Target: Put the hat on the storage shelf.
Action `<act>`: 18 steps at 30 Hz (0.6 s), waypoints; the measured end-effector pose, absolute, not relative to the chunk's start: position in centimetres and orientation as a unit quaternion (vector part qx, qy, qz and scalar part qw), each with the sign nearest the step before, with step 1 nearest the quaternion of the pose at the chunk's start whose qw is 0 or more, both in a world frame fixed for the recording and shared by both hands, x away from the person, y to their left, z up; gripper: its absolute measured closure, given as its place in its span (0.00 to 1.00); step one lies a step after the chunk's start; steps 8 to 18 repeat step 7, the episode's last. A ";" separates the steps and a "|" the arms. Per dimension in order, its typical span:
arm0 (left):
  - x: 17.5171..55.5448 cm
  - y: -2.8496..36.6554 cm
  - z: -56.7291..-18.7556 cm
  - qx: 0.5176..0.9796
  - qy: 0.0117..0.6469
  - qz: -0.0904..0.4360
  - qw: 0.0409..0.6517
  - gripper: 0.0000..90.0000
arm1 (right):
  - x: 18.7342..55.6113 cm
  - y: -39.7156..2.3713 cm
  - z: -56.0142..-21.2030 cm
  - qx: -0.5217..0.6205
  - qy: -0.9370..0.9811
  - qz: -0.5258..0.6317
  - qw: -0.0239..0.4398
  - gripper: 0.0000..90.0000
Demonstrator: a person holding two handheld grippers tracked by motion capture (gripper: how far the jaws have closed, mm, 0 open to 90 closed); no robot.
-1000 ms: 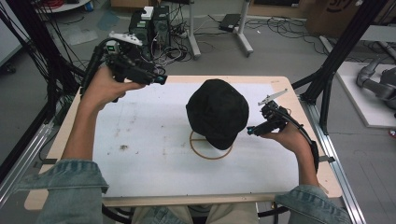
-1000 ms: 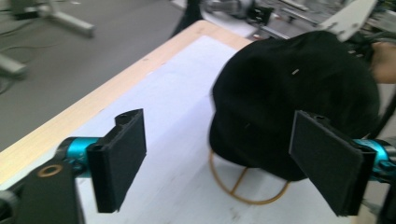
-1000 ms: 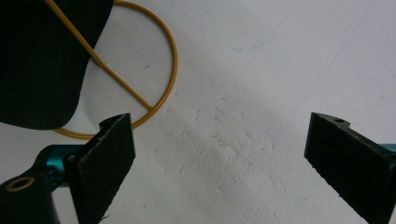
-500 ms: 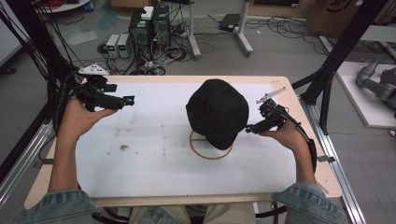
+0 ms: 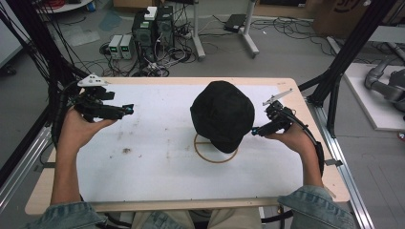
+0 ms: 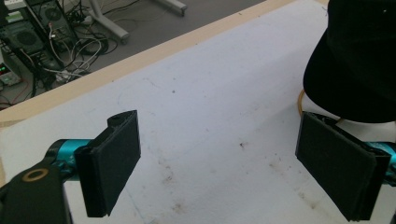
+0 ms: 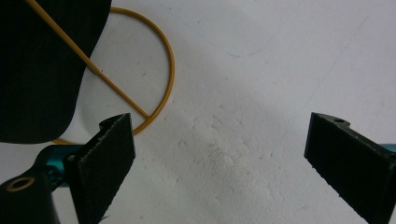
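A black hat sits in the middle of the white table, over a gold wire ring with a crossbar. My left gripper hovers over the table's left side, well apart from the hat, and is open with nothing held. In the left gripper view the left gripper has wide-set jaws, with the hat at the upper right. My right gripper is open just beside the hat's right edge. In the right gripper view the right gripper spans bare table, with the hat and the ring at the upper left.
The white table top has a wooden rim and a few dark stains at the left. Black frame posts stand at the right and left sides. Computer boxes and cables lie on the floor beyond the far edge.
My left gripper has drawn back from near the hat's far left, moving left and toward the person. The right gripper has stayed beside the hat. The hat has not moved.
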State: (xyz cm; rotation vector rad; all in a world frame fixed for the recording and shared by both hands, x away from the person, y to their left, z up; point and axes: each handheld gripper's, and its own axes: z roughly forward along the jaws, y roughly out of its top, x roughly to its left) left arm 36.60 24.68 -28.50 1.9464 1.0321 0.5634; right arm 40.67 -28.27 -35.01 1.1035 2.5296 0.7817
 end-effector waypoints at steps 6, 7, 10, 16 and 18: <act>36.5 24.8 -28.5 0.776 0.412 0.226 0.421 0.16 | 40.6 -28.3 -34.9 0.381 0.873 0.272 0.137 0.09; 36.5 24.7 -28.5 0.776 0.412 0.226 0.421 0.16 | 40.6 -28.3 -34.9 0.380 0.873 0.273 0.138 0.09; 36.5 24.7 -28.5 0.776 0.412 0.226 0.421 0.16 | 40.6 -28.3 -34.9 0.380 0.873 0.273 0.138 0.09; 36.5 24.7 -28.5 0.776 0.412 0.226 0.421 0.16 | 40.6 -28.3 -34.9 0.380 0.873 0.273 0.138 0.09; 36.5 24.7 -28.5 0.776 0.412 0.226 0.421 0.16 | 40.6 -28.3 -34.9 0.380 0.873 0.273 0.138 0.09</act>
